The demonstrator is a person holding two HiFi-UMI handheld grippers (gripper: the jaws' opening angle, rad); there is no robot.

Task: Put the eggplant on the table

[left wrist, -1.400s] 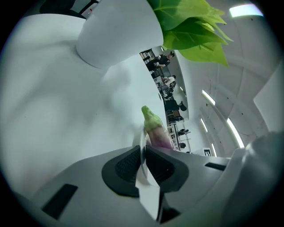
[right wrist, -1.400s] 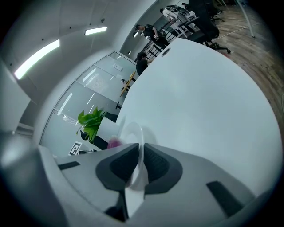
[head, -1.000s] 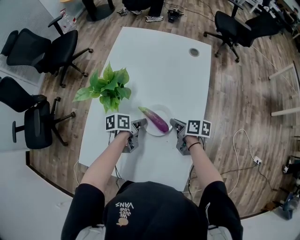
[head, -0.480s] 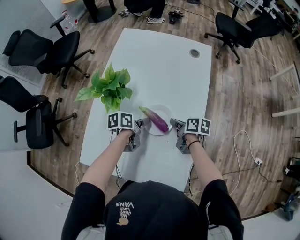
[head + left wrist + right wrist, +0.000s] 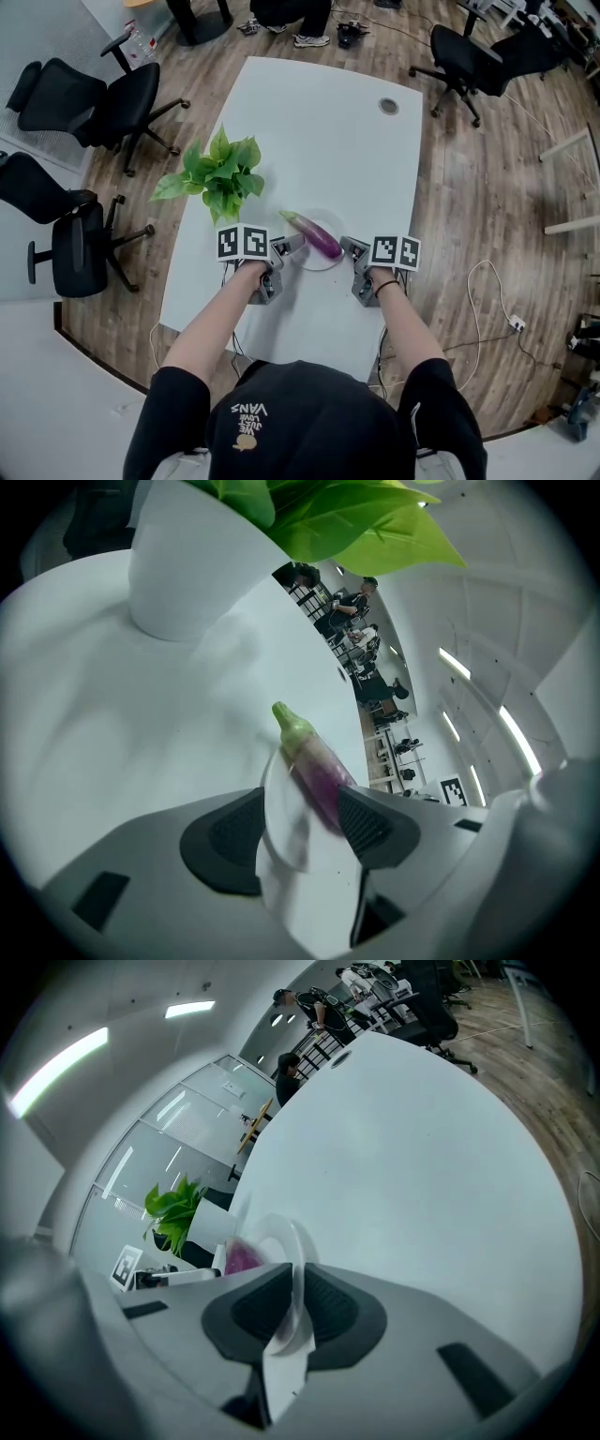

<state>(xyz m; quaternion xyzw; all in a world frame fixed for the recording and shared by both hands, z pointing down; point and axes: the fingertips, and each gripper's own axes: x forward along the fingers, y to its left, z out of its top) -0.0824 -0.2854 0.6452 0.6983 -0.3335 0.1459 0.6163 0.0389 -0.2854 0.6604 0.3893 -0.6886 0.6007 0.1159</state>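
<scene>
Grasp step: right gripper (image 5: 349, 246) clamps the plate (image 5: 309, 265); left gripper (image 5: 289, 244), jaws just opened around the eggplant (image 5: 317, 237), should close next.

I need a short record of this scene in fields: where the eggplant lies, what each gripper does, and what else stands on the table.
eggplant: lies on the white plate, not yet on the bare table
left gripper: jaws have just been opening; now apart, with the plate's rim and the eggplant between them, no grip
right gripper: shut on the plate's rim, at the plate's right side
potted plant: stands on the table, left of the plate
</scene>
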